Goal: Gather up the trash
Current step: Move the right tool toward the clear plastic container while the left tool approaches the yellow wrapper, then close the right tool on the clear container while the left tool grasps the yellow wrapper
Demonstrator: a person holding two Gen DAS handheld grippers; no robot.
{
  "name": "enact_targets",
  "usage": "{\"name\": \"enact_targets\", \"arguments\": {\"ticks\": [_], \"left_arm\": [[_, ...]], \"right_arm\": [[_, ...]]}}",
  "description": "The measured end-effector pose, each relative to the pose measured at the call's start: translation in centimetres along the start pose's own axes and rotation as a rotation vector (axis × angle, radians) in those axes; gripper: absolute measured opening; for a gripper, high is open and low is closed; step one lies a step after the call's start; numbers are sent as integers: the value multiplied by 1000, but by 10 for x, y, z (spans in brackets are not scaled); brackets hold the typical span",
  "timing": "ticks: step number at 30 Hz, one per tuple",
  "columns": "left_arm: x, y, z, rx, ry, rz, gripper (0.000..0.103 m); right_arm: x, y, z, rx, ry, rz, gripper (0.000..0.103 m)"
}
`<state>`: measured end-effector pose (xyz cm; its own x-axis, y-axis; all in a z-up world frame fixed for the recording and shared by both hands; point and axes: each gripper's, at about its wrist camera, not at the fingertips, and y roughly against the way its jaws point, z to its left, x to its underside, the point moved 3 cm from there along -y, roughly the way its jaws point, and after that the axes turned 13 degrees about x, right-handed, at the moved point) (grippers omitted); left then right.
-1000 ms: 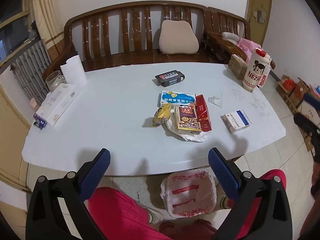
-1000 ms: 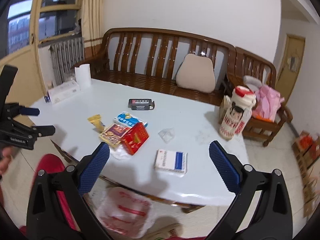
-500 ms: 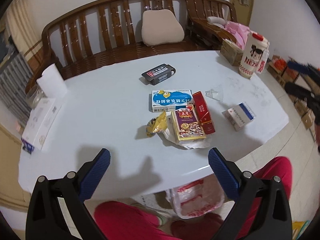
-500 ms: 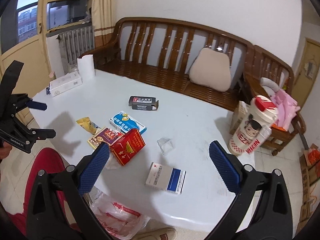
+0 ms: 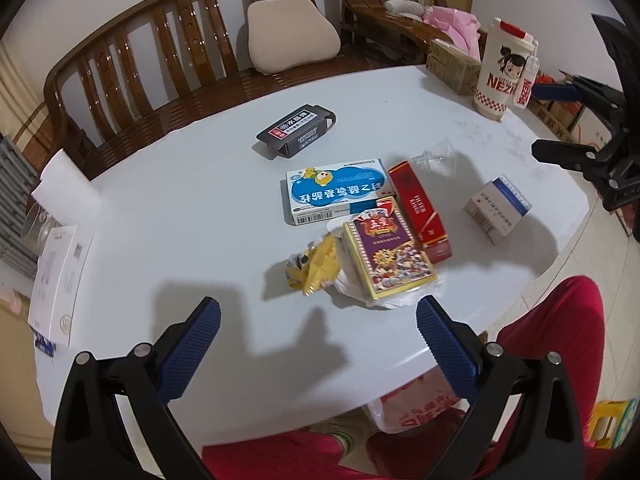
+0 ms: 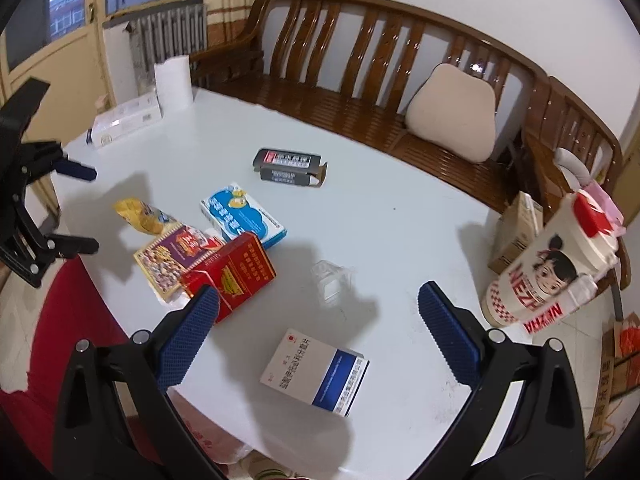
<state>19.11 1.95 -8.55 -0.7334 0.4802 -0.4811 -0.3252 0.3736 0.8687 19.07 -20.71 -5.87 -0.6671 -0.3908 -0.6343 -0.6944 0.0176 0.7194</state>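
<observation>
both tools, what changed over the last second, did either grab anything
Neither took hold of anything. The left tool moved in over the table, closer to the yellow wrapper and the purple box. The right tool also came in, now above the white and blue box. Both stay open and empty. The litter lies where it lay.
</observation>
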Motion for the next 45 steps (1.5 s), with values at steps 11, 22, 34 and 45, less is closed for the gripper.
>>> {"name": "enact_targets", "arguments": {"ticks": [11, 22, 34, 45], "left_arm": [[-11, -32, 16, 33, -6, -6, 96], [-16, -53, 26, 83, 1, 10, 96], [-15, -62, 28, 132, 1, -19, 92], [-13, -63, 36, 181, 19, -35, 79]], "right_arm": [[-1, -78, 3, -86, 63, 93, 98], [4, -128, 1, -117, 107, 161, 98], [6, -144, 7, -126, 147, 184, 84], [6, -152, 5, -124, 120, 197, 71]]}}
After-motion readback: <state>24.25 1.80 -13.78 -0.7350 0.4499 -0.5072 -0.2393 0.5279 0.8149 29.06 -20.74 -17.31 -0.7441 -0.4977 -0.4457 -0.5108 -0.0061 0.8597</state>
